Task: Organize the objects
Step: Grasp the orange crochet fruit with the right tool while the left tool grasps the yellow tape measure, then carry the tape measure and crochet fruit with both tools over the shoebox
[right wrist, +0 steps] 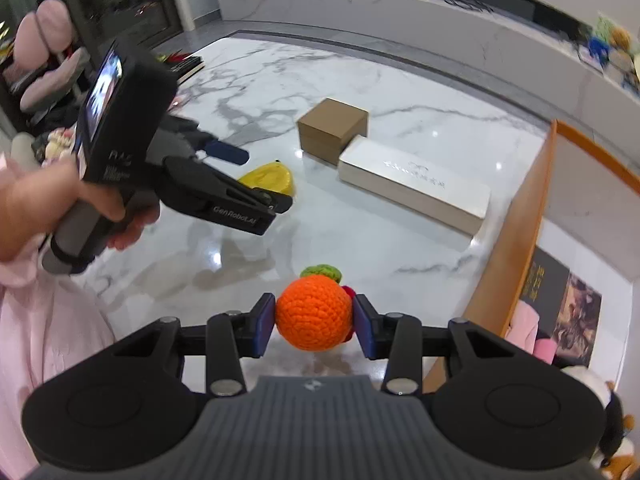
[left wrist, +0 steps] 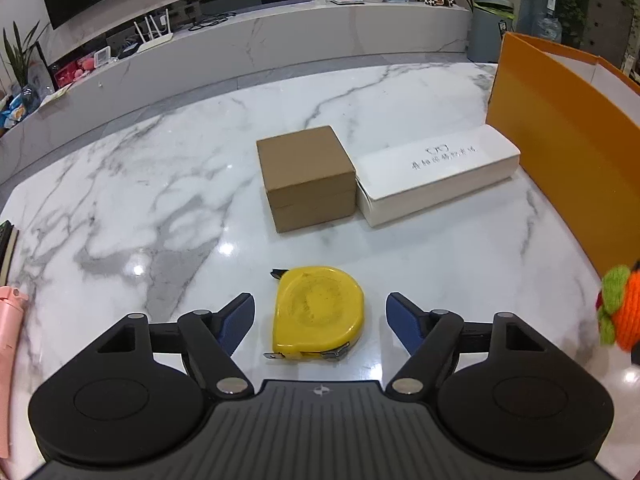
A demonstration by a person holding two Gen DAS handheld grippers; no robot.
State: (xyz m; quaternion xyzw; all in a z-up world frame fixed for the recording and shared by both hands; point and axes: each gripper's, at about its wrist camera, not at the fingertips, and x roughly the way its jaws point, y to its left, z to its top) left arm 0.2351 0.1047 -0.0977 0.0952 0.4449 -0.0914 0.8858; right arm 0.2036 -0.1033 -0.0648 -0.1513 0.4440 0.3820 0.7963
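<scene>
- White marble tabletop (left wrist: 140, 184) with grey veining and a glossy finish carries the work; a long marble media shelf (left wrist: 280, 36) with a router and toys runs behind it.
- Left gripper (left wrist: 320, 320): jaws spread wide, unloaded. The yellow tape measure (left wrist: 318, 312) lies flat on the table between the blue pads (left wrist: 236, 322), with a gap on each side.
- Right gripper (right wrist: 315, 322): clamped on the crocheted orange toy (right wrist: 314, 316), a pad pressed to each flank, toy lifted clear of the table.
- Probable destination: the orange storage box (left wrist: 560, 152), standing open at the right side of the table.
- Risk, tape measure: the case is smooth and the table slick. If one pad lands first, the case will likely slide or spin out instead of seating.
- Risk, tape measure: the loose metal hook at the near edge could snag a pad.
- Risk, toy: soft yarn compresses, so a grip on the round body may slip during transfer.
- Risk, collision: both grippers work near each other; crossing toward the storage box could bring them together.
- Obstacles: a brown cardboard box (left wrist: 306, 180) and a white carton (left wrist: 436, 176) sit touching beyond the tape measure, the carton against the storage box wall.
- Periphery: a pink object (left wrist: 10, 320) lies at the left table edge.
</scene>
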